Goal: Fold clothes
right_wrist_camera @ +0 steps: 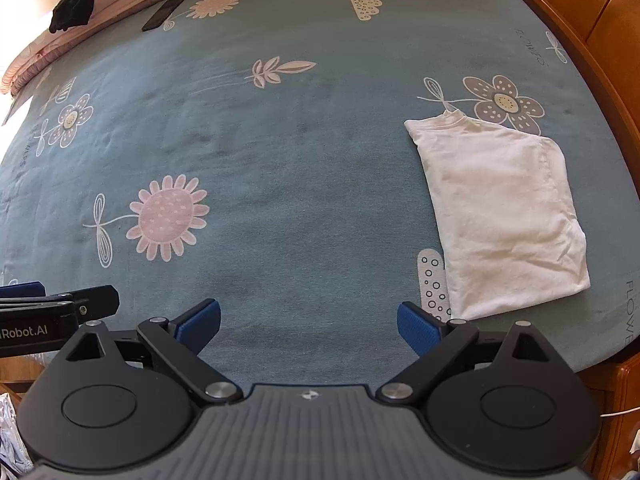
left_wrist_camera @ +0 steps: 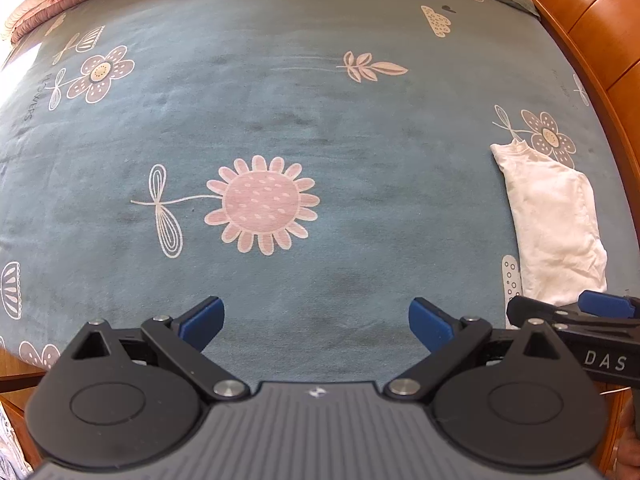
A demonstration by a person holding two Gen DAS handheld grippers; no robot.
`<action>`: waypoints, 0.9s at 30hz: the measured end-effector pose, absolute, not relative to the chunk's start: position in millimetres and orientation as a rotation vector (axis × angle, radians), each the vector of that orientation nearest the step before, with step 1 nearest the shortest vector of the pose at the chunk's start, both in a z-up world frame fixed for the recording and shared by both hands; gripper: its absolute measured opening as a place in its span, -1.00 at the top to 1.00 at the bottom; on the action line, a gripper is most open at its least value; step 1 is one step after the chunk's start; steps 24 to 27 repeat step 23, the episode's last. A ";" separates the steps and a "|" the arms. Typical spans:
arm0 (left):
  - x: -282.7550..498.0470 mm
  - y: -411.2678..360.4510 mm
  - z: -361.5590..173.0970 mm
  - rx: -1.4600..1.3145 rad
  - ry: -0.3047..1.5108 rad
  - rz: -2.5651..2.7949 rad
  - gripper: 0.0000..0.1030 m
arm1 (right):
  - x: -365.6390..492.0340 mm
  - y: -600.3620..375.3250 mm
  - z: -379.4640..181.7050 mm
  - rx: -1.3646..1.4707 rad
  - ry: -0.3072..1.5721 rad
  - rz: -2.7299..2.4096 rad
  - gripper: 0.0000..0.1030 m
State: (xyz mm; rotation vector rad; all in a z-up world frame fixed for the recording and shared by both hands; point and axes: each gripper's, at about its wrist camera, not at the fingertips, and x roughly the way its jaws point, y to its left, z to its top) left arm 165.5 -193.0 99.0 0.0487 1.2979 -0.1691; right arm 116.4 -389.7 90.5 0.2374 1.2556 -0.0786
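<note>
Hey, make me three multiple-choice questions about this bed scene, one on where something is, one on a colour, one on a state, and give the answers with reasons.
1. Where does the folded white shirt lie on the bed sheet?
A. Near the wooden bed frame on the right of the view
B. On top of the big pink flower print
C. Beside the black phone at the far edge

2. What colour are the pads on the fingers of the right gripper?
A. Red
B. Blue
C. Yellow

3. What state is the left gripper in?
A. Shut on the shirt
B. Shut on the phone
C. Open, holding nothing

Answers:
1. A, the shirt sits by the sheet's right edge, close to the frame.
2. B, both pads show blue.
3. C, only bare sheet shows between its spread fingers.
</note>
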 end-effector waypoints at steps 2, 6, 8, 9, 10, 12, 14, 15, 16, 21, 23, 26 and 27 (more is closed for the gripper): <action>167.3 -192.6 98.1 0.044 1.299 -0.170 -0.92 | 118.3 -388.0 92.5 0.228 1.246 -0.081 -0.89; 169.8 -193.3 96.5 0.044 1.304 -0.173 -0.92 | 121.3 -385.7 94.1 0.213 1.241 -0.083 -0.89; 170.9 -193.9 95.7 0.045 1.307 -0.175 -0.92 | 121.9 -385.0 94.9 0.210 1.240 -0.080 -0.89; 171.5 -194.2 95.3 0.046 1.308 -0.176 -0.92 | 122.2 -384.7 95.2 0.209 1.239 -0.079 -0.89; 171.9 -194.8 95.1 0.046 1.309 -0.179 -0.92 | 122.3 -384.5 95.5 0.207 1.238 -0.079 -0.89; 172.8 -195.9 94.8 0.045 1.311 -0.184 -0.92 | 122.6 -384.1 96.1 0.207 1.236 -0.079 -0.89; 173.2 -196.5 94.0 0.046 1.312 -0.182 -0.92 | 123.4 -384.6 95.8 0.211 1.235 -0.081 -0.89; 173.1 -196.3 93.7 0.045 1.313 -0.180 -0.92 | 123.8 -384.5 95.4 0.212 1.238 -0.083 -0.89; 173.3 -196.0 93.5 0.042 1.315 -0.180 -0.92 | 124.2 -384.9 95.2 0.215 1.239 -0.084 -0.89; 174.4 -195.4 93.6 0.039 1.314 -0.186 -0.92 | 125.2 -385.0 95.1 0.214 1.240 -0.082 -0.89; 174.8 -195.3 93.2 0.034 1.315 -0.190 -0.92 | 125.7 -384.1 94.7 0.204 1.240 -0.082 -0.89; 174.8 -195.3 93.2 0.034 1.315 -0.190 -0.92 | 125.7 -384.1 94.7 0.204 1.240 -0.082 -0.89; 174.8 -195.3 93.2 0.034 1.315 -0.190 -0.92 | 125.7 -384.1 94.7 0.204 1.240 -0.082 -0.89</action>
